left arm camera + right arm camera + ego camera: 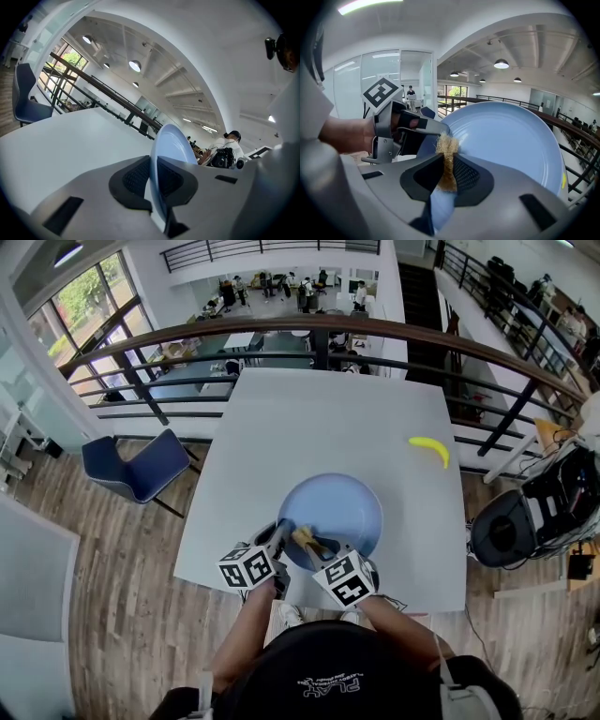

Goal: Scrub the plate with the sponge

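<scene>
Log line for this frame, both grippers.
left gripper: shut on plate rim | right gripper: shut on sponge | sponge: over plate face | banana: on table, apart

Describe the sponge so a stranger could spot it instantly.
Start at the white table, then the light-blue plate at its near edge. The sponge is the tan, fibrous wad pinched in the right gripper at that plate, unlike the yellow banana lying apart.
</scene>
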`<state>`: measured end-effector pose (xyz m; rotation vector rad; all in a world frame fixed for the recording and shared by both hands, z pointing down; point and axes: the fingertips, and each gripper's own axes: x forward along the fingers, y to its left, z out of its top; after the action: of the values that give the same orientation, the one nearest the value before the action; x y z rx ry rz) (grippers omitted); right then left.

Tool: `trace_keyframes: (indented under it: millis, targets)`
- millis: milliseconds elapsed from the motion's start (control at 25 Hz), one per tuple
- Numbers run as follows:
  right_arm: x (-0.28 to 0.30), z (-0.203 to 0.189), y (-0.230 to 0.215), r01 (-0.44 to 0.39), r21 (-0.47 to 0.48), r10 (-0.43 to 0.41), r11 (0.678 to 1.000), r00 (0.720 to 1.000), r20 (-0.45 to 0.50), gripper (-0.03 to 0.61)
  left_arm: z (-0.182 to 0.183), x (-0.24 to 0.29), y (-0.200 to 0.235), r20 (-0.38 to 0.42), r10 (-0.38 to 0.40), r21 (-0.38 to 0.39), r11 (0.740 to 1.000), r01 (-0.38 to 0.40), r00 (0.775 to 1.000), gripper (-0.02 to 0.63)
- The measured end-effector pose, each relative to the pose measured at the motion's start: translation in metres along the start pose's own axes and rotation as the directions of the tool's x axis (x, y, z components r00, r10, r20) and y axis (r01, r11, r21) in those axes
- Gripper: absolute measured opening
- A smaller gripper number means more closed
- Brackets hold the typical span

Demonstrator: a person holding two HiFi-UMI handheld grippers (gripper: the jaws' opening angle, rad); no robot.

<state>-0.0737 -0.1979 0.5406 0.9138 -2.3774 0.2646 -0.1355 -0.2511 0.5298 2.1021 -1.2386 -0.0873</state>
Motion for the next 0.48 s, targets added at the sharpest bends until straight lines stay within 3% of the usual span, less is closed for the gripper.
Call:
trace_keyframes:
  millis: [480]
  targets:
    - [-0.010,-0.025,-0.021,0.037,0.048,-0.036,0.998,0.999,-0.037,0.067,-0.003,-0.003,0.004,0.003,0.007,-0.004,1.000,-0.007,1.000,0.031]
